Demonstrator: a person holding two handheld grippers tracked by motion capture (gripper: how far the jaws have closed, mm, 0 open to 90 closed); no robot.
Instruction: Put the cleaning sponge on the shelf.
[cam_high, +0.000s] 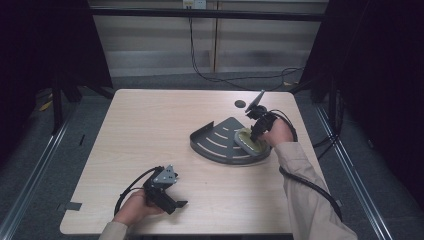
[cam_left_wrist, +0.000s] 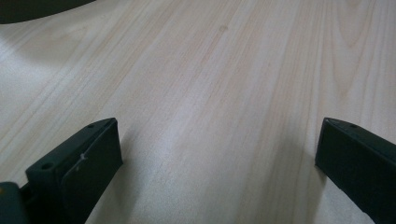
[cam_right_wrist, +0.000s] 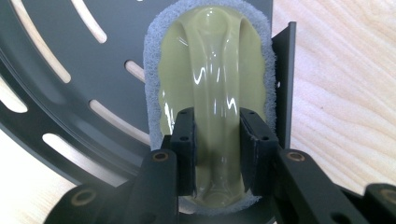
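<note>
A dark grey fan-shaped metal tray (cam_high: 220, 142) with curved slots lies on the right half of the wooden table. An oval scrubbing pad (cam_high: 250, 141) with a pale green glossy handle (cam_right_wrist: 215, 70) and a grey-white foam rim rests on the tray (cam_right_wrist: 70, 42) near its right corner. My right gripper (cam_high: 256, 131) points down onto it, and its jaws are shut on the handle's raised ridge (cam_right_wrist: 217, 149). My left gripper (cam_high: 172, 201) lies low over the table's near left part, with its jaws wide apart (cam_left_wrist: 217, 154) over bare wood and nothing between them.
A round dark hole (cam_high: 240, 104) sits in the tabletop behind the tray. Black cables trail from both grippers and across the floor at the back. Metal rails run along both sides of the table (cam_high: 150, 130).
</note>
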